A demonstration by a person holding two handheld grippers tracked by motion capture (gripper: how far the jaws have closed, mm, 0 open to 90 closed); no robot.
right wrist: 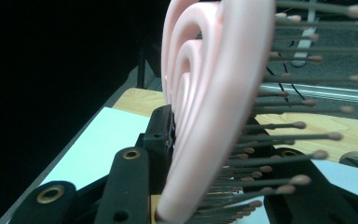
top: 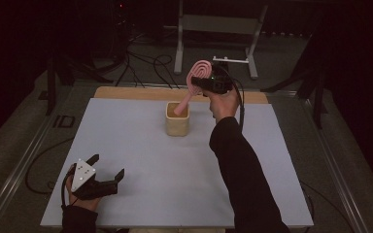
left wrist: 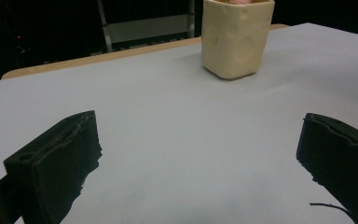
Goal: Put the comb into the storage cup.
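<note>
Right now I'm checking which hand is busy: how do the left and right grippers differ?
The left gripper hovers low over the near left of the white table, jaws wide apart with nothing between them. The right gripper is raised at the far side, jaws shut on the pink plastic hairbrush, whose handle dips into the cream square cup. Both are black, handheld, and trail a cable.
</note>
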